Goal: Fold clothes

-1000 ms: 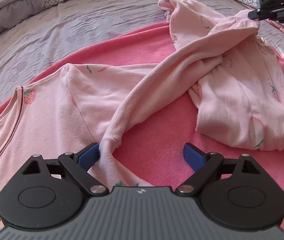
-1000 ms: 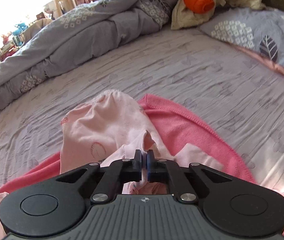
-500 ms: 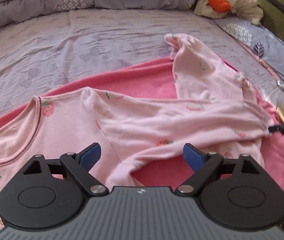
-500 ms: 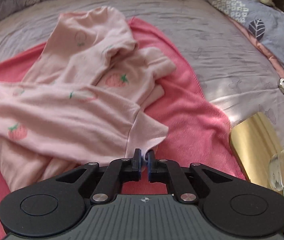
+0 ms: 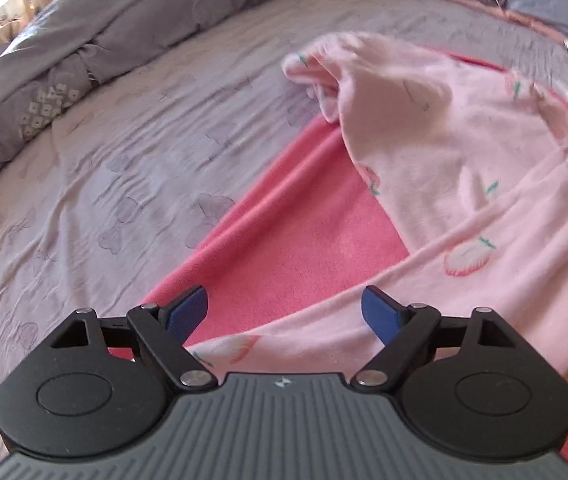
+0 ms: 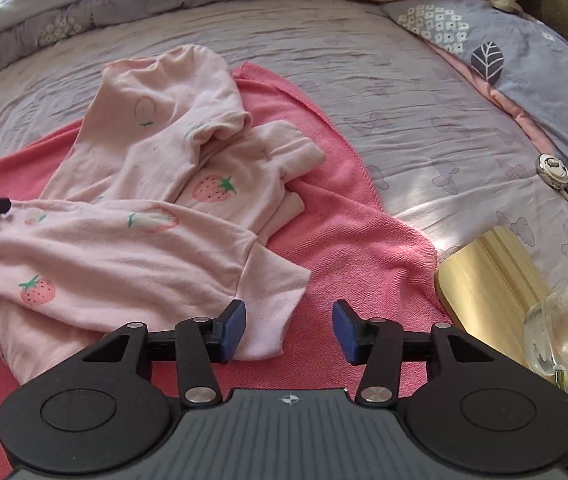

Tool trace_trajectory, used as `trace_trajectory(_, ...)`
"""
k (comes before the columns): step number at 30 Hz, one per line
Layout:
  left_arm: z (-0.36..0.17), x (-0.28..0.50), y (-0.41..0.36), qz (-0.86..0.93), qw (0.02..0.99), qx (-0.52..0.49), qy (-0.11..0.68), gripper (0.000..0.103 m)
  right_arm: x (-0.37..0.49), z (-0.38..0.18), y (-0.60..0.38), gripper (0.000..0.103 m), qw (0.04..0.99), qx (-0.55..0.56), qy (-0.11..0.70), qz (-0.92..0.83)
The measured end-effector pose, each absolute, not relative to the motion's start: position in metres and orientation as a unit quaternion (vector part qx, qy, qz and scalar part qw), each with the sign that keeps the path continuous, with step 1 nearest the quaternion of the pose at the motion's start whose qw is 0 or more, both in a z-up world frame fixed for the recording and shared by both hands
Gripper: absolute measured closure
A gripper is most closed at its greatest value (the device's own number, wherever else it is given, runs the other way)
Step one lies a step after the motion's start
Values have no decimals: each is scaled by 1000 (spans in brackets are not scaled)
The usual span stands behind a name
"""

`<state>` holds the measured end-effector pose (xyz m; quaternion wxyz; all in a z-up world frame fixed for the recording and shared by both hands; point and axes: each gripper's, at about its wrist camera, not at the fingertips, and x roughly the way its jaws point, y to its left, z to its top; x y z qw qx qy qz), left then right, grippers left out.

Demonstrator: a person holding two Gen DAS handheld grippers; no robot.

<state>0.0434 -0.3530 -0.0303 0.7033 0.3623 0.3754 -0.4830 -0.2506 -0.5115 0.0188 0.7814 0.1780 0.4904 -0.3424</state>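
Observation:
A pale pink strawberry-print garment (image 6: 131,240) lies crumpled on a coral pink towel (image 6: 348,240) spread over the bed. One long sleeve is laid across it, and the sleeve's cuff (image 6: 271,300) rests on the towel. My right gripper (image 6: 288,330) hovers just over that cuff; its jaws are opening and the pads do not press the cloth. In the left wrist view the garment (image 5: 464,168) fills the right side. My left gripper (image 5: 284,314) stands wide above the garment's edge and the towel (image 5: 304,240), jaws closing slightly, holding nothing.
A lilac butterfly-print sheet (image 6: 364,60) covers the bed, with a rolled grey duvet (image 5: 63,60) along the back. At the right are a leaf-print pillow (image 6: 524,52), a small round metal object (image 6: 551,170), a yellow wooden board (image 6: 492,280) and a glass vessel (image 6: 564,332).
My right gripper carried the sleeve across the garment, then opened and let the cuff drop onto the towel. The left gripper let the cloth slip out and swung towards the towel's left edge.

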Motion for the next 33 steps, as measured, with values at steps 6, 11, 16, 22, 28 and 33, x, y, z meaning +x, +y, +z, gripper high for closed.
trace_trajectory(6,-35,54,-352,-508,674,317,433,43,-242,12,-520,50,789,198,473,-339)
trace_trajectory(11,-31,38,-357,-493,692,302,432,82,-228,3,-522,46,801,206,462,-321)
trace_trajectory(16,-28,29,-363,-456,729,288,421,100,-222,1,-525,93,800,218,463,-312)
trace_trajectory(22,2,43,-355,-416,790,208,400,101,-222,45,-524,95,833,158,399,-349)
trace_trajectory(28,1,67,-369,-398,799,205,401,101,-202,57,-549,95,852,129,373,-344)
trace_trajectory(33,-39,68,-386,-388,786,235,420,100,-181,18,-574,95,833,129,392,-369)
